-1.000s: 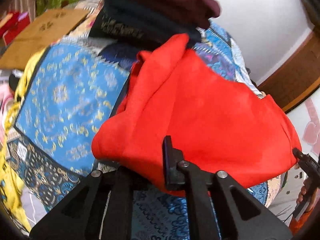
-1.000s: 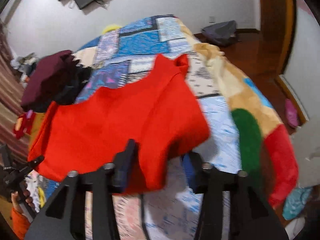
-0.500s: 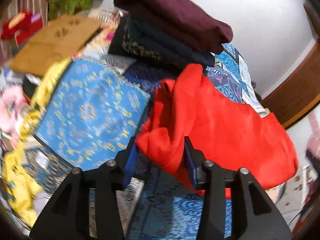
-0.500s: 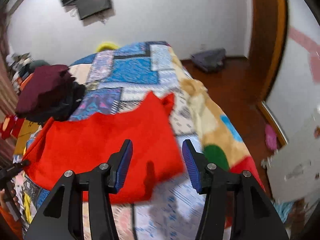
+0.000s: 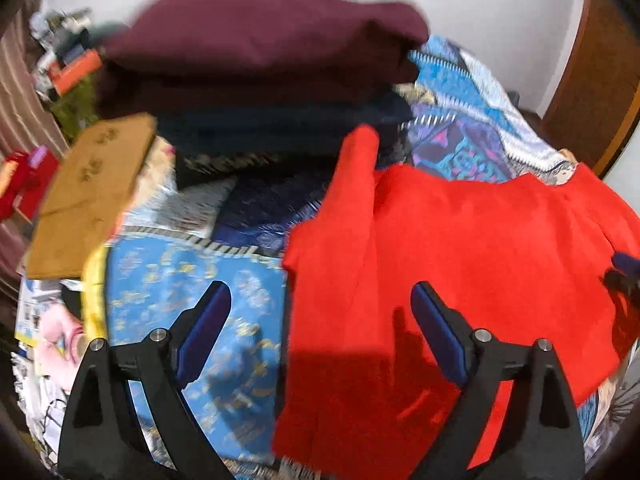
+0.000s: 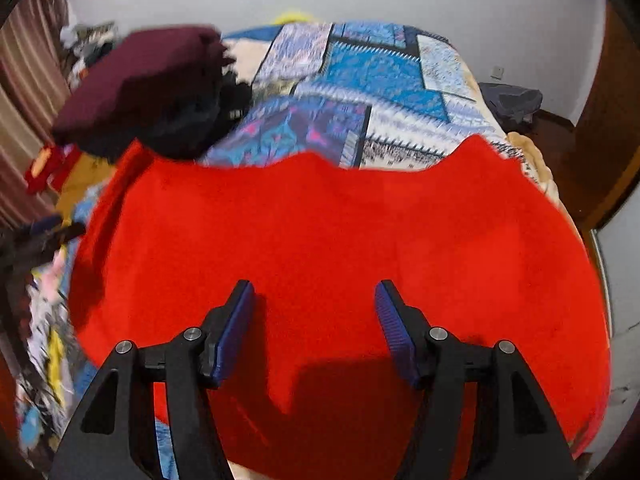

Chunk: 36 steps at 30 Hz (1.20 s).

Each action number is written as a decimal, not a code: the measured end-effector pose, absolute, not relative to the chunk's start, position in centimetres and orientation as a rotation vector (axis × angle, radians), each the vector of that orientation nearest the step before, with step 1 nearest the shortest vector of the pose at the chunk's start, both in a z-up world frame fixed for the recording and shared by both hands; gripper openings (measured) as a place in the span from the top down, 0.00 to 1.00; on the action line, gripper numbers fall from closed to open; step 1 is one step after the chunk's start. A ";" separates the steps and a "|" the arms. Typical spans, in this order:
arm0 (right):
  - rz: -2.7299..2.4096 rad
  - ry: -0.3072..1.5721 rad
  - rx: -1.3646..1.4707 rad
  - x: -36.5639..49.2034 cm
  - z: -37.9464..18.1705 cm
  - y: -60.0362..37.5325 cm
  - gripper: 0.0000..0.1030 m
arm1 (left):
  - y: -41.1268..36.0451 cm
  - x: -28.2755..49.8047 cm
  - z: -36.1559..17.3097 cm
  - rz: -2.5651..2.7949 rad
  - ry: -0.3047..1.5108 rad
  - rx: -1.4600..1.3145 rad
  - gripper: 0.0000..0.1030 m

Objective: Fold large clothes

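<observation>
A large red garment lies spread flat on the patterned bed. In the left wrist view it covers the right half, with a raised fold near its far left corner. My left gripper is open and empty, hovering over the garment's left edge. My right gripper is open and empty, hovering over the middle of the near part of the garment. The tip of the right gripper shows at the right edge of the left wrist view.
A stack of folded dark clothes, maroon on top, sits at the far left of the bed. A brown cardboard box and clutter lie left of the bed. A grey bag lies on the floor at right.
Both grippers have let go of the red garment and opened. The garment has dropped from a held bunch to lying spread flat on the bed.
</observation>
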State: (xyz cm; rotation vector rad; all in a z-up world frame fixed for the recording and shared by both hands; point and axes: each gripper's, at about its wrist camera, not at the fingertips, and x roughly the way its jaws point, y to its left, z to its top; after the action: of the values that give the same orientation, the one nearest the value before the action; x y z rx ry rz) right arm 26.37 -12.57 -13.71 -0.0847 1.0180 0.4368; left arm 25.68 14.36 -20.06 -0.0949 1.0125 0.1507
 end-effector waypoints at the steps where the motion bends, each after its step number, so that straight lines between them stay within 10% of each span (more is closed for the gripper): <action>1: 0.431 1.008 -0.113 26.1 -14.0 -12.3 0.43 | 14.6 26.4 -20.7 0.155 1.031 -0.099 0.11; 20: 0.448 0.990 -0.118 25.6 -13.4 -13.2 0.42 | 24.3 22.9 -17.9 0.451 0.896 -0.272 0.11; 36: 0.440 0.948 -0.047 23.3 -11.0 -15.6 0.42 | 17.4 13.6 -19.6 0.171 0.927 -0.654 0.11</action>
State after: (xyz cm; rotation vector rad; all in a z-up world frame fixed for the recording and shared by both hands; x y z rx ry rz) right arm 23.27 -15.58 -11.03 -0.0466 0.9484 0.4396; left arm 13.57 17.44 -19.61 -0.6539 0.9267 0.1710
